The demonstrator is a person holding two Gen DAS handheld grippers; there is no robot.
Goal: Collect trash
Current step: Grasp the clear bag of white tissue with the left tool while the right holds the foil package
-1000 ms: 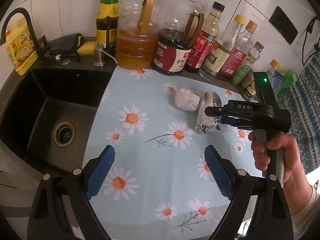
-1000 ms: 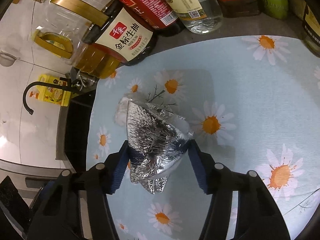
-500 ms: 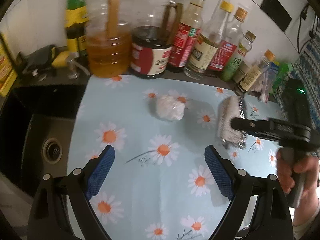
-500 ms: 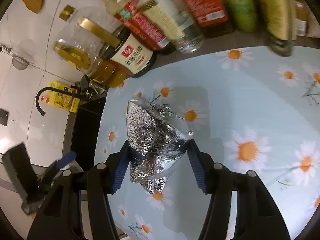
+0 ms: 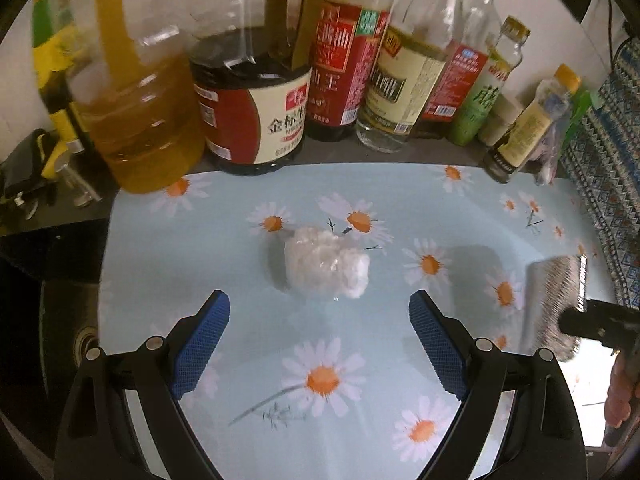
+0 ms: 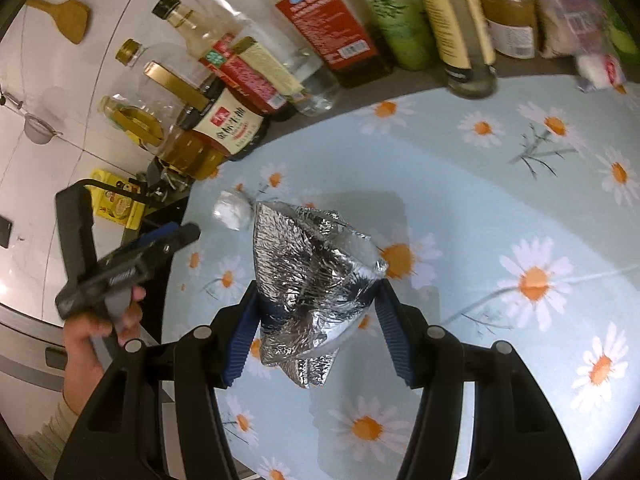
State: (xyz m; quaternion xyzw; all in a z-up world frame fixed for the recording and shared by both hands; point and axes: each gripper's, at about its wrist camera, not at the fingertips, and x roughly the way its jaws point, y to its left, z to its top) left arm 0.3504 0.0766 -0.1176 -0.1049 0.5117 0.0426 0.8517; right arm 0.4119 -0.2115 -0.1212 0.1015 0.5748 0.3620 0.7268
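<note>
Above a daisy-print mat (image 6: pixel 500 184) on a kitchen counter, our right gripper (image 6: pixel 316 316) clamps a crumpled silver foil bag (image 6: pixel 308 276) between its blue pads (image 6: pixel 242 332), the bag lifted clear of the mat and casting a shadow below. Our left gripper (image 5: pixel 320 344) hangs with its jaws spread wide and nothing between them, pointed down at a crumpled white plastic wad (image 5: pixel 326 266) that lies on the mat just ahead of its fingertips. A row of oil and sauce bottles (image 5: pixel 256 92) lines the back edge against the tiled wall. In the left view, the foil bag (image 5: pixel 554 300) appears at the far right, well apart from the wad.
</note>
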